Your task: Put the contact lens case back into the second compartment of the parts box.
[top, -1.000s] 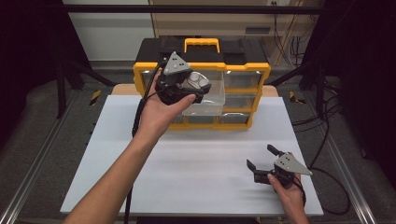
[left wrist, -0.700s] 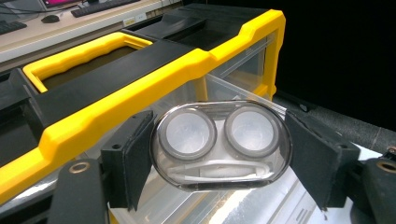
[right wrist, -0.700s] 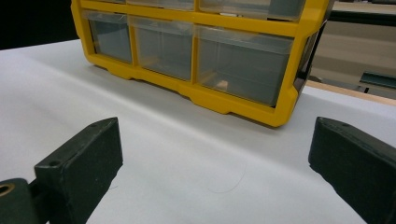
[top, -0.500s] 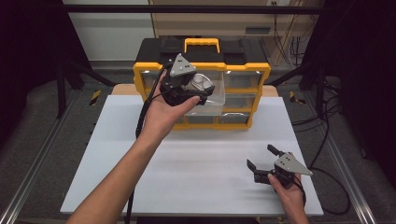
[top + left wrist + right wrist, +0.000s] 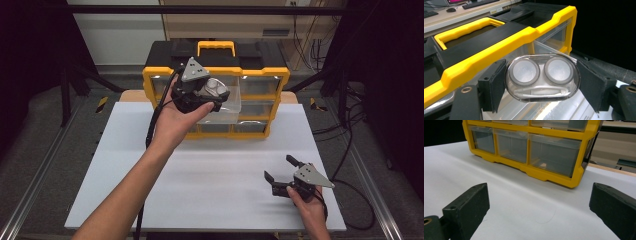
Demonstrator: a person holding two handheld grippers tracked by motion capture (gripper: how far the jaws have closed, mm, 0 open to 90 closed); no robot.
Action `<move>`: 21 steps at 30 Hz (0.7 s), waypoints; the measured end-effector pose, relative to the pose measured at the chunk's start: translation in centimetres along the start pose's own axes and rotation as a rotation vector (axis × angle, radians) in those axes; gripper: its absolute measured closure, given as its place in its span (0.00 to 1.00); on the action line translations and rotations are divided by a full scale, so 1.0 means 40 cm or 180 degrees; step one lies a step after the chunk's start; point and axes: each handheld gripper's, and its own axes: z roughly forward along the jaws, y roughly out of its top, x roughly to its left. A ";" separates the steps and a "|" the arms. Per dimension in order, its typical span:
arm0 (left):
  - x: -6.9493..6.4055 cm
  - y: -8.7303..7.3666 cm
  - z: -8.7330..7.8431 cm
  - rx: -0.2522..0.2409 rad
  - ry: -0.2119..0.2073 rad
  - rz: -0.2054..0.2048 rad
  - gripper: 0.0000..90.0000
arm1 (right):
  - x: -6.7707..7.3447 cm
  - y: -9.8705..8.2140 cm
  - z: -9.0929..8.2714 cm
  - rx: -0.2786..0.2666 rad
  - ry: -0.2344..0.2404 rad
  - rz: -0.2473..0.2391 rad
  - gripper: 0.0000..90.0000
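The fingers (image 5: 492,86) of the left gripper (image 5: 541,80) are closed on a clear oval contact lens case (image 5: 542,77), one pad against each narrow end; two round wells sit side by side in the case, with a thin white tool lying below them. In the high view the left gripper (image 5: 212,95) holds the case (image 5: 216,89) in the air above an open clear drawer (image 5: 224,110) that stands pulled out of the yellow and black drawer organizer (image 5: 260,75). The right gripper (image 5: 282,172) rests near the front right corner of the white surface (image 5: 210,180), well apart from the organizer, its fingers (image 5: 466,207) spread wide with nothing between them.
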 end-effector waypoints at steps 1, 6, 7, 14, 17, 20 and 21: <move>0.000 0.000 0.000 0.0002 0.0001 -0.0003 0.29 | 0.000 0.000 0.000 -0.0001 0.0001 0.0002 0.04; 0.000 -0.002 0.001 -0.0031 -0.0029 -0.0023 0.28 | 0.000 0.000 0.000 0.0003 0.0004 0.0001 0.04; 0.000 -0.002 0.000 -0.0066 -0.0035 -0.0033 0.28 | 0.000 0.000 0.000 0.0003 0.0004 0.0002 0.04; -0.012 0.001 -0.012 -0.0187 0.0027 0.0028 0.16 | 0.000 0.000 0.000 0.0009 0.0003 -0.0007 0.04; -0.015 -0.002 -0.015 -0.0218 0.0033 0.0020 0.14 | 0.000 -0.001 0.001 0.0008 0.0003 -0.0006 0.04; -0.015 -0.005 -0.016 -0.0244 0.0041 -0.0009 0.10 | 0.001 0.000 0.001 0.0010 0.0006 -0.0007 0.04; -0.014 -0.007 -0.018 -0.0256 0.0044 -0.0025 0.09 | 0.001 0.000 0.001 0.0010 0.0007 -0.0009 0.04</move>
